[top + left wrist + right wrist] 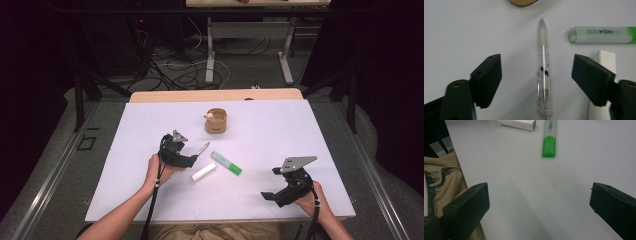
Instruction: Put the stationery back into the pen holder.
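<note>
A clear pen [543,72] with a frosted grip lies on the white table, tip pointing away, between the wide-apart jaws of my left gripper [537,75]; neither jaw touches it. From above, the pen [202,148] sticks out just past the left gripper [196,159]. A green highlighter [226,163] [602,35] [549,138] and a white eraser block [203,172] [602,82] [517,124] lie just right of the pen. My right gripper [268,196] [539,205] stands open near the front right, over bare table.
A small round wooden cup [216,121] with something pale in it stands behind the pen; its rim [522,2] peeks in at the top of the left gripper view. The white table [280,130] ends close to the right gripper. Khaki trousers [441,177] lie past that edge.
</note>
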Demonstrator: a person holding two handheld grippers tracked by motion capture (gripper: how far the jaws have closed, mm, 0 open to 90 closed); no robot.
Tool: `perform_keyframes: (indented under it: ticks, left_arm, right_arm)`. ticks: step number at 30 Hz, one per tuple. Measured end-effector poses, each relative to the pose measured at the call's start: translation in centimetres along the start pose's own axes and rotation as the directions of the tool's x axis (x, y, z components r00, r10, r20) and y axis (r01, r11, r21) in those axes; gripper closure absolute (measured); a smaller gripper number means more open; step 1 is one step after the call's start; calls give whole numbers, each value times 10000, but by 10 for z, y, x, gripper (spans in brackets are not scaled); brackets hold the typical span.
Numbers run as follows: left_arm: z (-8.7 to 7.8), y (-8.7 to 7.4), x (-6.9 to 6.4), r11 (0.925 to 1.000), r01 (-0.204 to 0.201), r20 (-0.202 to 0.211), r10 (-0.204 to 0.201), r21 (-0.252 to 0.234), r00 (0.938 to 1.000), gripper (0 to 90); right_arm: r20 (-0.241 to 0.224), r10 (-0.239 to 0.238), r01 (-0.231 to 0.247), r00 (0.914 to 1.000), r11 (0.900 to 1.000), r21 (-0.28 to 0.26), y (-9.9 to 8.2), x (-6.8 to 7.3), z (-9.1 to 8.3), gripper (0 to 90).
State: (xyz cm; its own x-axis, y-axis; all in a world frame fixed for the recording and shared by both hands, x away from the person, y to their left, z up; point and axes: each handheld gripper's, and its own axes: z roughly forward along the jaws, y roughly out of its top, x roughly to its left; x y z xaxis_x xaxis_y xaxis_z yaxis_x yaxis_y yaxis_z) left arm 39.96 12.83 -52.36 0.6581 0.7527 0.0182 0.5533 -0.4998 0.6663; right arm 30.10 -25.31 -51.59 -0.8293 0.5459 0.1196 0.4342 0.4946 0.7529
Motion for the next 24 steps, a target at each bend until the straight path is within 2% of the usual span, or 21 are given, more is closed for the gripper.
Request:
perform_keyframes:
  ticks: [2, 5, 14, 21, 24]
  left_arm:
    - [2, 1, 0, 10000, -27, 23, 27, 30, 10000, 285]
    - [12, 2, -1, 9998, 25, 245, -30, 211, 9997, 418]
    - [26, 3, -3, 9978, -68, 538, 32, 656, 9985, 631]
    - [35, 5, -3, 9962, -146, 649, 90, 860, 9978, 707]
    - [37, 5, -6, 9957, -324, 630, 270, 872, 9976, 724]
  right_arm:
    - [-2, 3, -3, 10000, 10000, -7, 0, 0, 0, 21]
    - [-45, -63, 63, 10000, 9999, 126, 1, 0, 1, 23]
    - [-37, -15, 16, 10000, 9998, 223, 1, -1, 1, 26]
    - [0, 48, -48, 10000, 9999, 130, 0, -1, 1, 28]
    - [-7, 47, -47, 10000, 9998, 171, 0, -1, 2, 28]
